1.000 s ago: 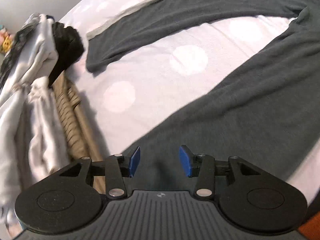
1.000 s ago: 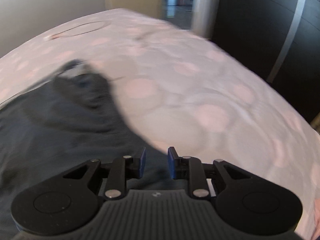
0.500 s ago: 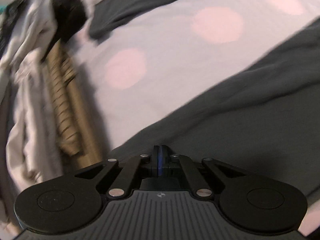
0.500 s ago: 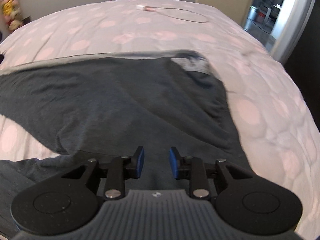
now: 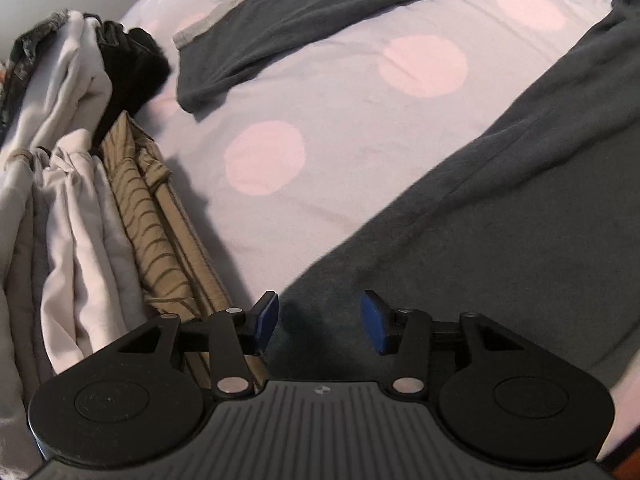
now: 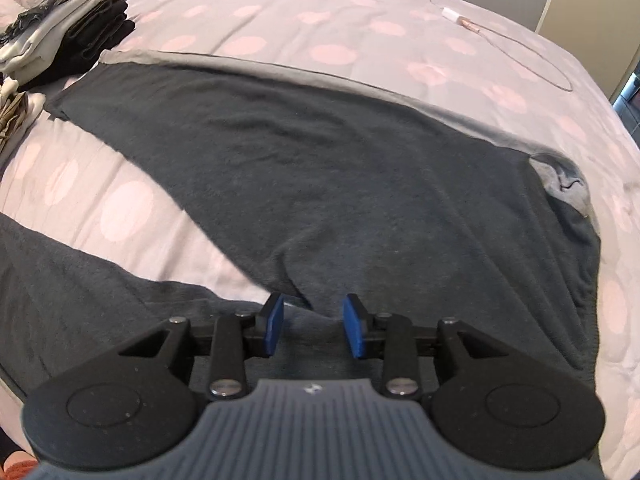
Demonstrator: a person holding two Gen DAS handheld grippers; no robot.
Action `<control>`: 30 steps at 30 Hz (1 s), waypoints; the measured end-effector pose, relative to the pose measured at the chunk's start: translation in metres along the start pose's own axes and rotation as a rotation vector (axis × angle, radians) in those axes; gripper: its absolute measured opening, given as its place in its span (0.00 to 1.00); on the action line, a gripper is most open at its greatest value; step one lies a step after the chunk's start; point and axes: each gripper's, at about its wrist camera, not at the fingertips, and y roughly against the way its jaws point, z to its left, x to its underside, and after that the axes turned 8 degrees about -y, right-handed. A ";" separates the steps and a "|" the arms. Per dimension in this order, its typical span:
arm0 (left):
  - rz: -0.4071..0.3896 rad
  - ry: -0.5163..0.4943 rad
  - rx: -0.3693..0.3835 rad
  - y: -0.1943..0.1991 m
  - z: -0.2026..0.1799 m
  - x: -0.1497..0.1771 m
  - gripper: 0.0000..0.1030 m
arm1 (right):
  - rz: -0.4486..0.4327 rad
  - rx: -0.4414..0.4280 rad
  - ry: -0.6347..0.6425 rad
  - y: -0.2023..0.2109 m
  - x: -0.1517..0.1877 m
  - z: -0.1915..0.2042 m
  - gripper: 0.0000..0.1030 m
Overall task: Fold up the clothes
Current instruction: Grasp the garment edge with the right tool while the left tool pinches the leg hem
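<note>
Searching both views for a brand, label or readable writing, I found none; only a tiny round mark sat on each claw's ribbed grey body. My left claw [image 5: 319,322] was spreading its blue pads [image 5: 267,318] above the dark grey garment [image 5: 500,240], nothing pinched between them. My right claw [image 6: 314,330] was also widening, gripping nothing, its pads over a ridge of the same cloth. That garment [image 6: 320,168] was soft, fleecy knit with a paler grey underside at one turned corner, spread flat across the bed [image 6: 340,24]. The bedspread was lilac with pink dots. Folded clothes [image 5: 80,184] lay stacked at the bed's edge: white, black, tan-striped. A thin white cable [image 6: 516,36] trailed near the far side.
</note>
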 end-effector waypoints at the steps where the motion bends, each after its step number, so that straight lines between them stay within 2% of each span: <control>1: 0.004 0.007 0.000 -0.005 0.000 0.000 0.51 | 0.006 -0.001 -0.002 -0.002 0.000 -0.001 0.36; 3: 0.012 0.030 0.027 -0.014 0.002 -0.002 0.38 | 0.013 0.000 0.000 -0.004 0.002 -0.002 0.36; 4: 0.008 0.044 0.054 -0.016 0.002 -0.003 0.21 | 0.014 0.002 0.000 -0.003 0.002 -0.002 0.36; 5: 0.006 0.053 0.067 -0.017 0.000 -0.004 0.10 | 0.013 0.005 -0.003 -0.003 0.002 -0.004 0.36; 7: 0.005 0.051 0.055 -0.015 -0.005 -0.004 0.06 | 0.012 0.011 -0.009 -0.002 0.002 -0.006 0.36; 16: 0.025 0.158 0.044 0.005 0.006 0.007 0.05 | -0.009 -0.008 -0.057 -0.006 -0.008 -0.007 0.35; 23: 0.043 0.179 0.022 0.008 0.007 0.007 0.05 | 0.088 0.097 0.053 -0.052 -0.016 0.017 0.35; 24: 0.044 0.181 0.022 0.009 0.008 0.007 0.05 | 0.102 0.109 0.064 -0.058 -0.016 0.019 0.33; 25: 0.048 0.185 0.024 0.009 0.010 0.008 0.05 | 0.107 0.132 0.081 -0.064 -0.015 0.019 0.14; 26: 0.054 0.193 0.024 0.008 0.011 0.009 0.05 | 0.094 0.159 0.088 -0.066 -0.014 0.019 0.04; 30: 0.088 0.239 0.034 0.001 0.020 0.015 0.05 | -0.026 0.222 0.007 -0.060 -0.024 0.002 0.03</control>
